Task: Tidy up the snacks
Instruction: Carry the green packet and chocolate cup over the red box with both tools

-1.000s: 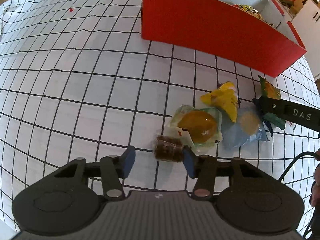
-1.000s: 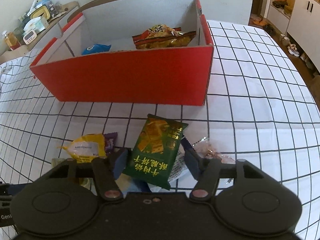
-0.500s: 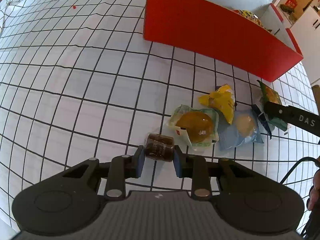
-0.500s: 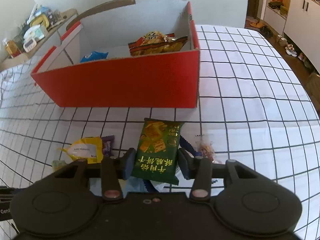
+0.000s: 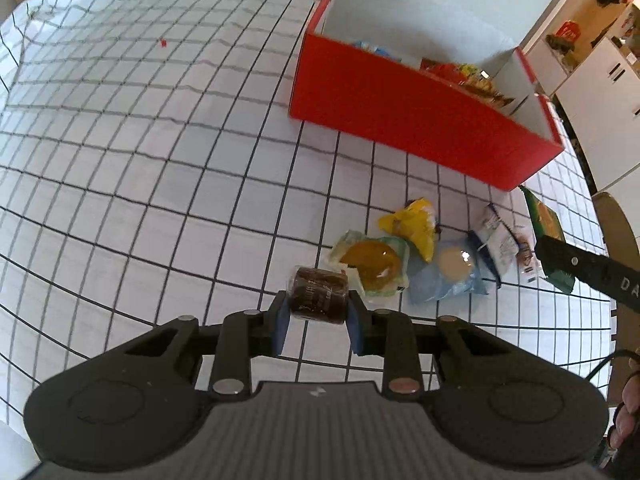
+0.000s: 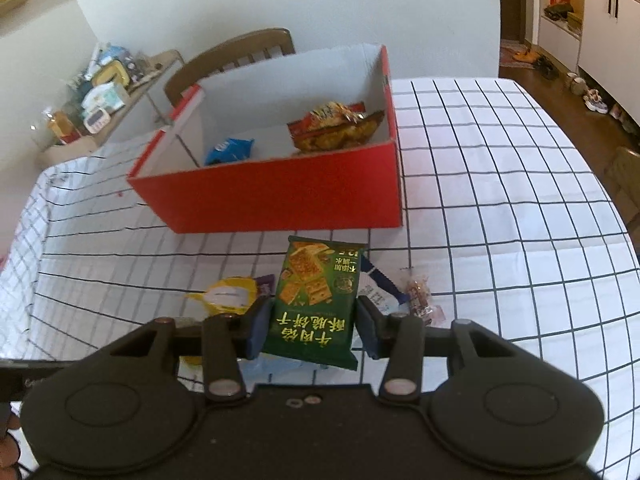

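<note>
My left gripper [image 5: 318, 326] is shut on a dark brown wrapped cake [image 5: 319, 294] and holds it above the checked cloth. My right gripper [image 6: 314, 330] is shut on a green cracker packet [image 6: 314, 302], lifted a little in front of the red box [image 6: 280, 196]. The red box [image 5: 408, 120] stands at the back with a blue packet [image 6: 229, 150] and an orange-red chip bag [image 6: 334, 126] inside. The right gripper [image 5: 588, 268] and the green packet [image 5: 546, 220] also show at the right edge of the left wrist view.
Loose snacks lie on the cloth: an orange jelly pack [image 5: 370, 262], a yellow bag [image 5: 414, 226], a pale blue pack [image 5: 450, 272], a white-blue packet [image 5: 500, 240], a small pink-wrapped sweet [image 6: 418, 296]. A wooden chair [image 6: 232, 60] stands behind the box.
Both grippers closed on their snacks and rose: the left on the brown cake, the right on the green packet. The box now looks farther and lower in both views.
</note>
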